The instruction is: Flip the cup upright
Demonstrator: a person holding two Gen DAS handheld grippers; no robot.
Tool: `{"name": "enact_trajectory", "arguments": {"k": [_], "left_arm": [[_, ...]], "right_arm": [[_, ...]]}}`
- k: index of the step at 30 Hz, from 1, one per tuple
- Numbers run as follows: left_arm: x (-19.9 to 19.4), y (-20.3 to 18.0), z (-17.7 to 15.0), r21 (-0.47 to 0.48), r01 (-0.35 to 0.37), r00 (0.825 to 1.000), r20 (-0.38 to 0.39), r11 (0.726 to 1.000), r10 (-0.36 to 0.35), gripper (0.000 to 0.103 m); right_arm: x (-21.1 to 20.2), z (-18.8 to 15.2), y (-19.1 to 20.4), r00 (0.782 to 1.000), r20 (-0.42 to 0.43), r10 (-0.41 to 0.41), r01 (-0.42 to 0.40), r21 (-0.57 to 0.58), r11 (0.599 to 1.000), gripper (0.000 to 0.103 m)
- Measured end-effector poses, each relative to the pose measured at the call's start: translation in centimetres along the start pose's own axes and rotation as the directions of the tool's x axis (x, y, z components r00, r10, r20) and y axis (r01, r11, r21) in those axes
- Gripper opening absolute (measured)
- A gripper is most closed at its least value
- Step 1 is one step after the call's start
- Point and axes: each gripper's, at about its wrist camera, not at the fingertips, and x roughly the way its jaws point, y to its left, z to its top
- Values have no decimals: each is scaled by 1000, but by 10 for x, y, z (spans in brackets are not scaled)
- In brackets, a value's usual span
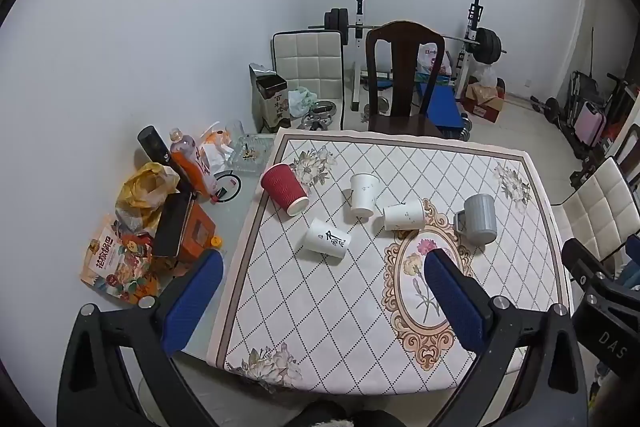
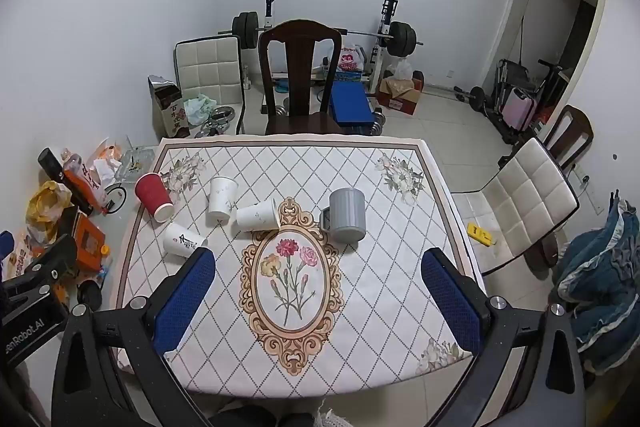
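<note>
Cups lie tipped on the cloth (image 2: 360,307): red cup (image 2: 153,198), white cups (image 2: 256,215), grey mug (image 2: 346,214) inverted; left gripper (image 1: 324,301) and right gripper (image 2: 318,297) both spread wide, empty.

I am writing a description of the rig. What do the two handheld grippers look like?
The left gripper and the right gripper look alike: black, angular plastic frames with triangular cut-outs and silver round bolts. Each finger carries a long blue textured pad. White lettering, partly cut off, marks each gripper's black body. No cables or sleeves show.
</note>
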Motion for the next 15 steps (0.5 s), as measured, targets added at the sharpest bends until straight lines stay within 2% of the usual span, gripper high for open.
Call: {"name": "enact_trajectory", "arguments": {"k": [15], "left_arm": [[0,-1,0,8,-11,1000,4,1000,11,103]], "right_arm": [[-1,-3,-1,1000,-1,10,-10,10,1000,103]]}}
